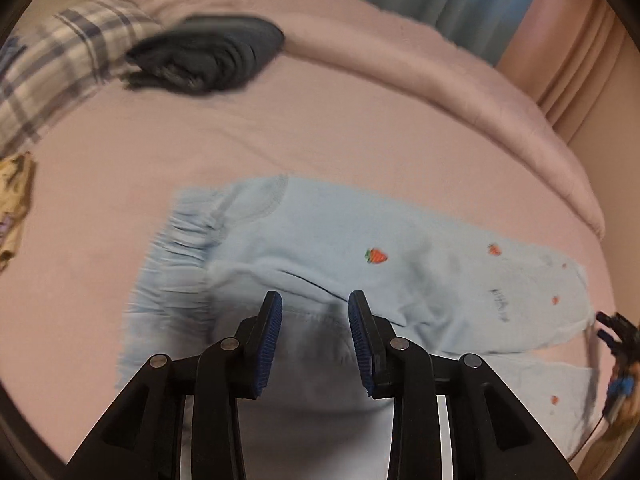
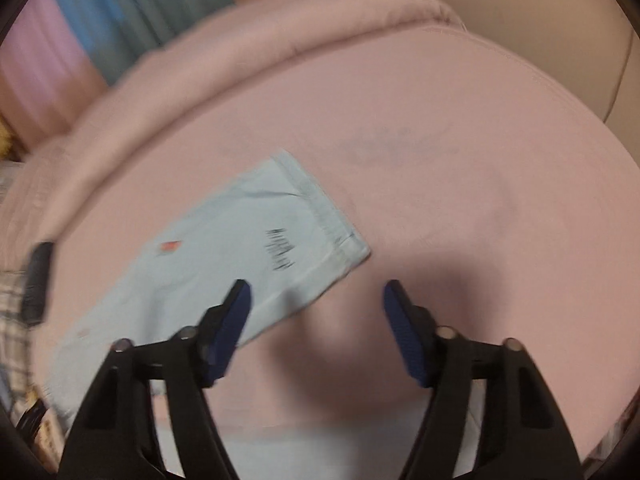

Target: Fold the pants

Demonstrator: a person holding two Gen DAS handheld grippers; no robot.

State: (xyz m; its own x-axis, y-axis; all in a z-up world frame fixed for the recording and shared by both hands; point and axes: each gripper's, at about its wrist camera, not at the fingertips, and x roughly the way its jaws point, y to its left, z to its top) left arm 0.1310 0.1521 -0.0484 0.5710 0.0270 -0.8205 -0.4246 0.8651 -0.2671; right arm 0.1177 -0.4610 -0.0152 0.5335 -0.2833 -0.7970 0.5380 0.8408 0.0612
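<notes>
While spread flat on pink bedding (image 1: 320, 128), light-blue pants (image 1: 320, 240) fill centre frame in left wrist view, waistband at left, legs running right. Left gripper (image 1: 315, 312) over the seat, blue pads apart, nothing pinched. Right gripper (image 2: 316, 300) wider apart, empty, above a leg cuff at centre left. Dark folded garment (image 1: 208, 56) and plaid pillow (image 1: 60, 64) upper left.

Pants (image 2: 224, 264) motion-blurred, print illegible.
</notes>
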